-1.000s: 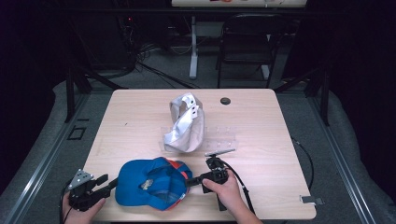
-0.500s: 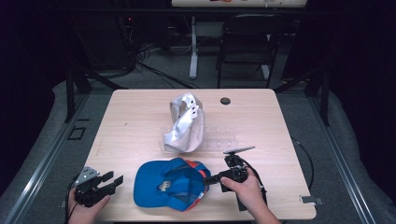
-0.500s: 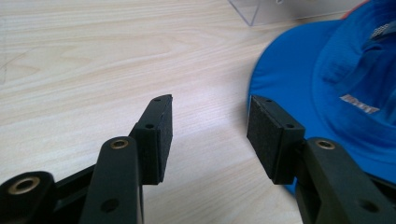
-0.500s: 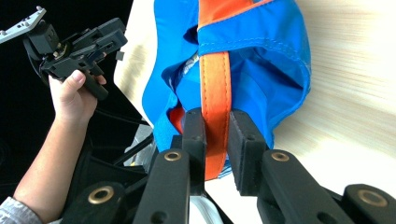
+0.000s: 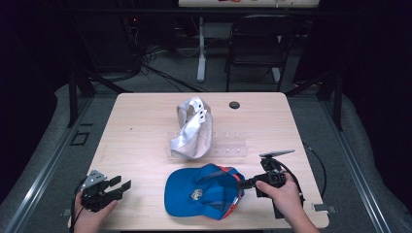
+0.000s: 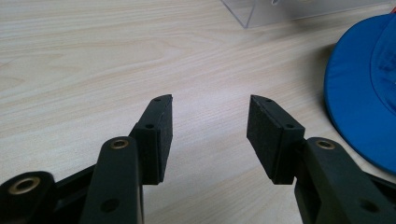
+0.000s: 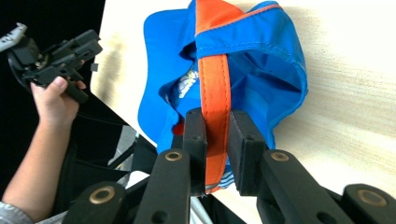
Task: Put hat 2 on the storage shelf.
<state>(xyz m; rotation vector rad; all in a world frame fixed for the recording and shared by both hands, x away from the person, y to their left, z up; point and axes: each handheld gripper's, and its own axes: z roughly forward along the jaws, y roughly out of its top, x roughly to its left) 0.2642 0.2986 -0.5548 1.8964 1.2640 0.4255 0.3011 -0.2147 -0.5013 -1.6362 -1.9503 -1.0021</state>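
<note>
on blue cap, small unreadable logo, right claw clamping orange strap

— Where did you have room on the table?

— Your left gripper sat near the front left corner with bare wood all round it, and the whole left edge up to the far left corner lay free.

— And what blocked the middle?

— The blue cap filled the front centre, pinched by your right gripper. Just beyond it stood the clear acrylic rack with the white cap on its left end. A small black disc lay near the far edge; the right edge beside the rack was bare.
</note>
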